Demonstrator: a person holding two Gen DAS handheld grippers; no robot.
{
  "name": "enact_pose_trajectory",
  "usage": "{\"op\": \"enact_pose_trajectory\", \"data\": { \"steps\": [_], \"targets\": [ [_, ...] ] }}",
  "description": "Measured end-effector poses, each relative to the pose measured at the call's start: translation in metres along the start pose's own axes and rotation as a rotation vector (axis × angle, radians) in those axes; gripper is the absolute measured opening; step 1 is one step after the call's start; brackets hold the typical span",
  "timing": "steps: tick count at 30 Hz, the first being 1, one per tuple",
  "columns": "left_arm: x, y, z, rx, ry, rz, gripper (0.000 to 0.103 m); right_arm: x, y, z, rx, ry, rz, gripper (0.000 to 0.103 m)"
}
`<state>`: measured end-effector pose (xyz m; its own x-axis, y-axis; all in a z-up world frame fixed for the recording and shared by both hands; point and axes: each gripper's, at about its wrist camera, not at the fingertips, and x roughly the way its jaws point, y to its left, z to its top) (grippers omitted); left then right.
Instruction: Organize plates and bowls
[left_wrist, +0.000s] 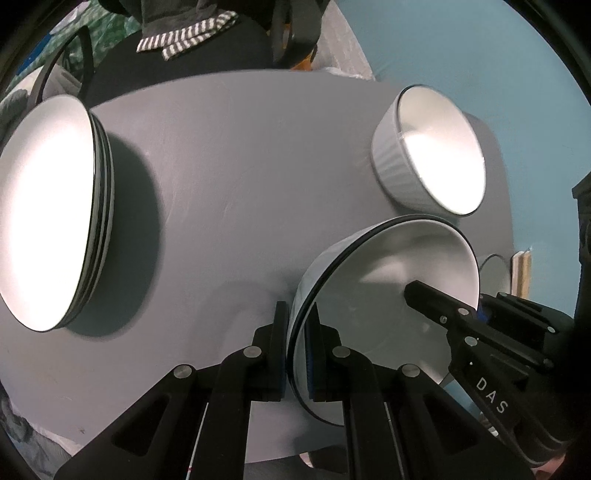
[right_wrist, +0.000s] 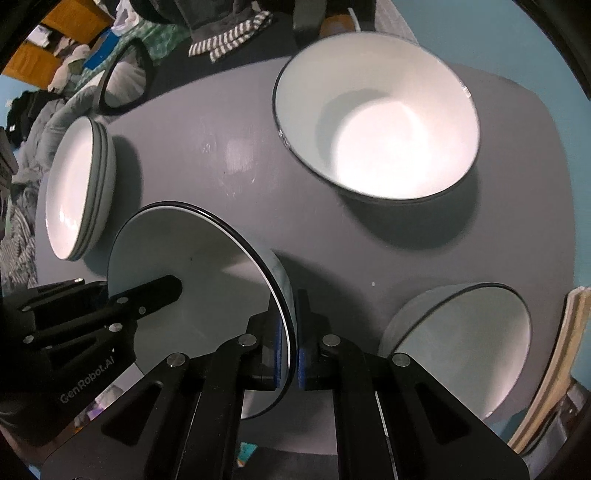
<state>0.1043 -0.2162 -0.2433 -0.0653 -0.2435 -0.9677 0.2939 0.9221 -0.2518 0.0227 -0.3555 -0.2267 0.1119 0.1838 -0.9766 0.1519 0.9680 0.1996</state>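
Observation:
Both grippers are shut on opposite rims of one white bowl with a dark rim (left_wrist: 388, 295), also in the right wrist view (right_wrist: 207, 266), held tilted just above the grey table (left_wrist: 229, 166). My left gripper (left_wrist: 297, 350) pinches its near rim; my right gripper (right_wrist: 293, 347) pinches the other rim. The right gripper (left_wrist: 443, 306) shows inside the bowl in the left view, the left gripper (right_wrist: 147, 291) in the right view. A stack of white plates (left_wrist: 48, 210) (right_wrist: 74, 188) sits at the left. A white ribbed bowl (left_wrist: 428, 155) (right_wrist: 380, 125) stands at the far right. Another bowl (right_wrist: 465, 343) sits near right.
A dark chair with striped cloth (left_wrist: 184, 40) stands behind the table. Clutter and clothes (right_wrist: 55, 66) lie beyond the left edge. A wooden-edged object (right_wrist: 557, 369) stands by the table's right edge. The teal floor (left_wrist: 480, 44) shows past the table.

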Motion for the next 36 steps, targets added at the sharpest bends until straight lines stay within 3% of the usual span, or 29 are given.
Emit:
{"op": "enact_pose_trajectory", "data": {
  "steps": [17,36],
  "targets": [
    [-0.033,-0.035,0.040,0.090,-0.063,-0.009,0.007,-0.036,-0.003,0.027,0.038,-0.076,-0.032,0.006],
    [-0.023,-0.071,0.087,0.153,-0.055,0.044,0.009,-0.041,-0.040,0.074,0.084,-0.080,-0.048,0.007]
  ]
}}
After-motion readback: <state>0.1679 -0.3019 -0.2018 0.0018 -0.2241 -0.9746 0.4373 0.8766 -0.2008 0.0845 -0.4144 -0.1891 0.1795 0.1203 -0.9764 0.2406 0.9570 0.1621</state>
